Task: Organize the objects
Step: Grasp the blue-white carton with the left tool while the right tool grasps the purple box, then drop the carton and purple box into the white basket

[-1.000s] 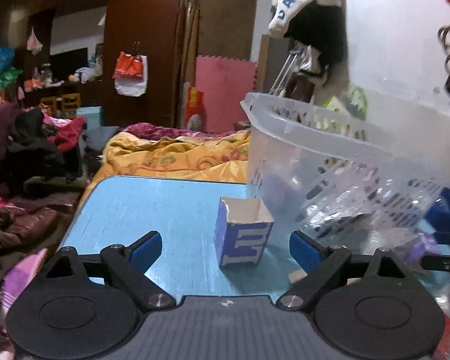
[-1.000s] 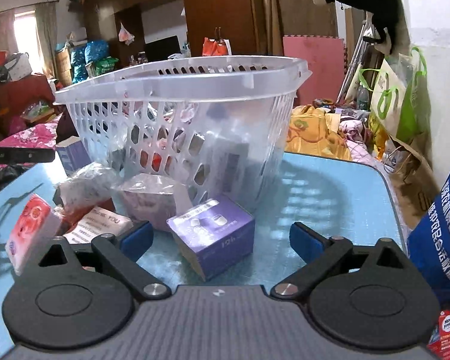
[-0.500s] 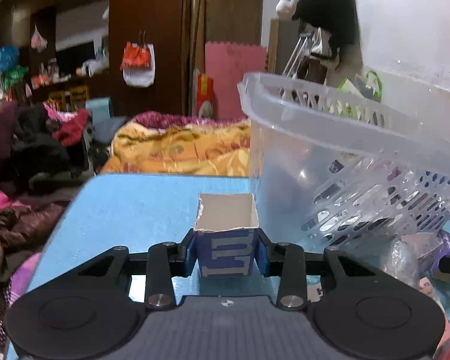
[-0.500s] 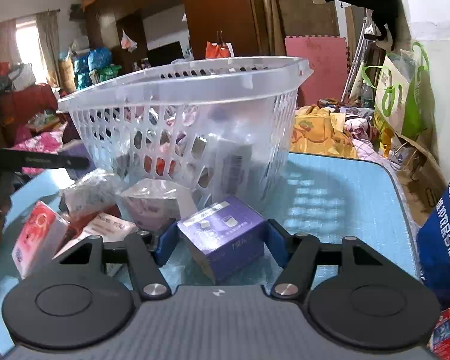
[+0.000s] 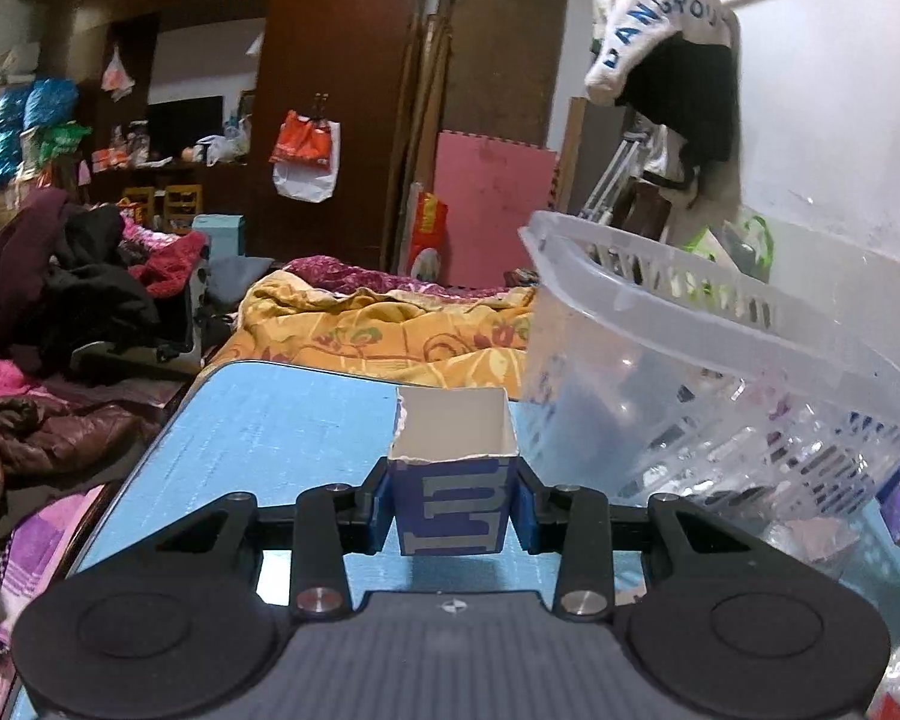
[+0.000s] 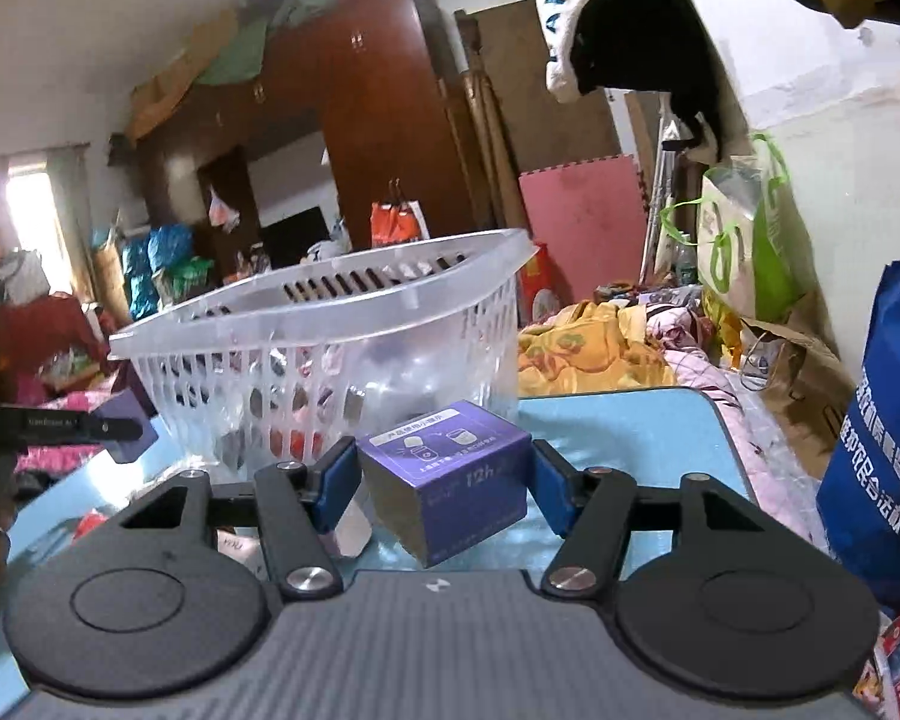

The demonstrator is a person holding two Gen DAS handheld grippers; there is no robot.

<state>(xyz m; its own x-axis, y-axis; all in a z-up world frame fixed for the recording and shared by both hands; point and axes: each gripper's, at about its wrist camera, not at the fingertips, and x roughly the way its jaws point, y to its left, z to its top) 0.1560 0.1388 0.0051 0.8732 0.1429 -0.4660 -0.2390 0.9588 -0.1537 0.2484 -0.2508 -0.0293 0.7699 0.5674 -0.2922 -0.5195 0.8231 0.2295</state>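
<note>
Between both tools (image 5: 453, 509) (image 6: 444, 480), gripped boxes (image 5: 453, 483) (image 6: 447, 477).

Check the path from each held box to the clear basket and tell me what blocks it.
Nothing visible blocks either. The left gripper holds the open-topped blue box beside the basket; the right gripper holds the purple box before it. Only the basket's own wall must be cleared, since both boxes sit below the rim.

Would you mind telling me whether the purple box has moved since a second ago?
Yes. The right gripper has shut on the purple box and lifted it: it now sits higher against the basket, clear of the table.
</note>
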